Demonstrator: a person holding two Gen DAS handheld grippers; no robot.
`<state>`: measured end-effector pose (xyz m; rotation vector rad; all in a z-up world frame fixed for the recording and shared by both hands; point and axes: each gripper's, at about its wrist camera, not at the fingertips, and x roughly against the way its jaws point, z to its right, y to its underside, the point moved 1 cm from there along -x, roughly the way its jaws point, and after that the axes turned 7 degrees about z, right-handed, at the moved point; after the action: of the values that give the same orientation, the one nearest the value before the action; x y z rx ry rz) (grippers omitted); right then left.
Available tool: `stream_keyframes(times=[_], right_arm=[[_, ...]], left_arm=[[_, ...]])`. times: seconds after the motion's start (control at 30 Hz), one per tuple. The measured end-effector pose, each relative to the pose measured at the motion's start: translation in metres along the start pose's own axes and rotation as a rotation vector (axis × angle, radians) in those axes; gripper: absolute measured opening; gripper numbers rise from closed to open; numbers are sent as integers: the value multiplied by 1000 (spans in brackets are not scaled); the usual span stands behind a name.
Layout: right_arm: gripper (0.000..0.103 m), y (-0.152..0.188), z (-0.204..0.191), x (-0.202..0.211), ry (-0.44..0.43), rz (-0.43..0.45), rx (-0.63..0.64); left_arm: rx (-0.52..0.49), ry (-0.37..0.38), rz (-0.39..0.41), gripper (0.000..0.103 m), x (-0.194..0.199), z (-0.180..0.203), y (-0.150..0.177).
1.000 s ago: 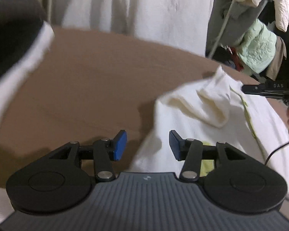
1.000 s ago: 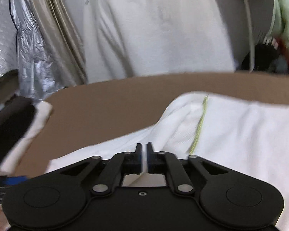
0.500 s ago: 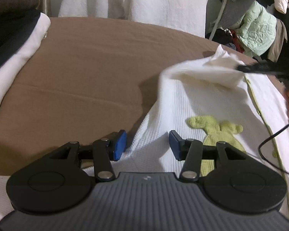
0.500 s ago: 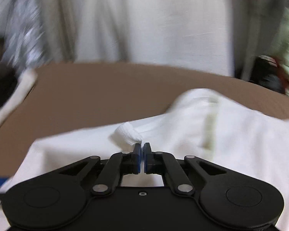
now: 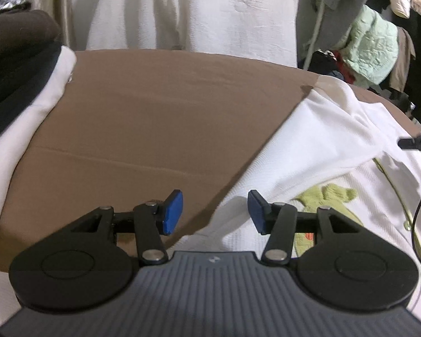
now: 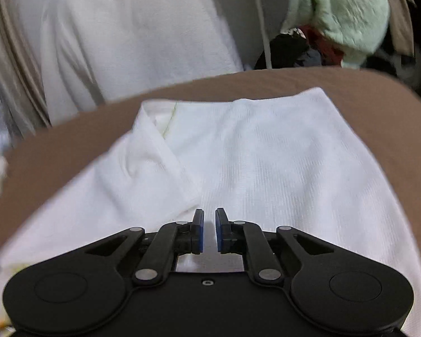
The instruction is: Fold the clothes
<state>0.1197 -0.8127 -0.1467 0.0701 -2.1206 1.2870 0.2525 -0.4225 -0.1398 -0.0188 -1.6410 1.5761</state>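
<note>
A white knitted garment (image 5: 322, 146) with a green appliqué (image 5: 328, 196) and a thin green seam lies on the brown table (image 5: 154, 118). One sleeve (image 6: 154, 168) is folded in over the body (image 6: 266, 154). My left gripper (image 5: 214, 210) is open and hovers above the garment's left edge with nothing between its blue pads. My right gripper (image 6: 209, 230) is just above the cloth at the sleeve's end. Its pads stand a narrow gap apart and hold nothing. In the left wrist view its black tip (image 5: 418, 141) shows at the right edge.
A stack of folded clothes (image 5: 19, 90), dark on white, sits at the table's left. White fabric (image 5: 196, 8) hangs behind the table. A rack with a mint quilted jacket (image 5: 373, 47) stands at the back right. A black cable (image 5: 415, 224) trails over the garment's right side.
My right gripper, shut on the sleeve before, has laid it across the garment and its pads have parted. The left gripper has stayed open, shifting slightly.
</note>
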Motion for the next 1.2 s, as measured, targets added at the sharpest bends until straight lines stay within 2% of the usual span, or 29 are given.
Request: stream_keyframes(times=[0.03,0.07,0.13,0.2,0.27,0.3,0.33,0.37,0.4,0.5,0.57,0.6,0.67,0.83,0.9,0.93,0.97,1.0,1.03,1.07,1.2], right_arm=[[24,-2,2,-2,-36,0,-49],[41,-2,5,-5,-76,-8,-106],[56,1,6,-13,-142,-32,-203],[57,9,3,-26,-190,-75,-280],[57,17,-1,-42,-183,-109,-322],[57,17,-4,-49,-183,-119,-343],[48,5,-8,-54,-196,-110,-363],[20,-7,-12,-58,-209,-100,-384],[6,-18,-16,-62,-222,-91,-404],[5,-53,-28,-75,-260,-62,-465],[5,-79,-38,-83,-287,-46,-503],[5,-99,-52,-85,-295,-55,-481],[5,-139,-95,-92,-260,-84,-280],[5,-148,-144,-125,-247,-92,-148],[5,-151,-164,-138,-242,-96,-96],[5,-153,-174,-144,-239,-97,-69],[5,-155,-184,-151,-237,-99,-43],[5,-157,-194,-158,-234,-101,-17],[5,-158,-204,-164,-231,-102,9],[5,-160,-214,-171,-228,-104,36],[5,-163,-240,-194,-218,-106,101]], left_arm=[[-17,1,5,50,1,1,1],[-33,3,11,51,1,3,2],[-61,10,28,52,4,7,2],[-87,21,47,53,7,11,2],[-110,35,68,57,11,17,1],[-123,40,76,58,13,20,0],[-136,40,79,59,13,23,0],[-149,39,82,59,14,25,0],[-158,33,84,59,15,27,-1],[-169,4,88,59,14,29,-3],[-154,-8,95,64,14,26,-6],[-143,-11,97,64,13,25,-7],[-110,16,82,66,11,19,-9],[-29,63,-5,66,-1,4,-6],[51,99,-36,57,-7,-8,-4],[90,120,-53,31,-10,-13,-3],[124,145,-68,18,-13,-18,-2],[152,165,-77,16,-15,-23,-1],[162,166,-71,8,-14,-24,-1],[172,168,-65,6,-14,-26,-1],[183,151,-38,6,-11,-29,-5]])
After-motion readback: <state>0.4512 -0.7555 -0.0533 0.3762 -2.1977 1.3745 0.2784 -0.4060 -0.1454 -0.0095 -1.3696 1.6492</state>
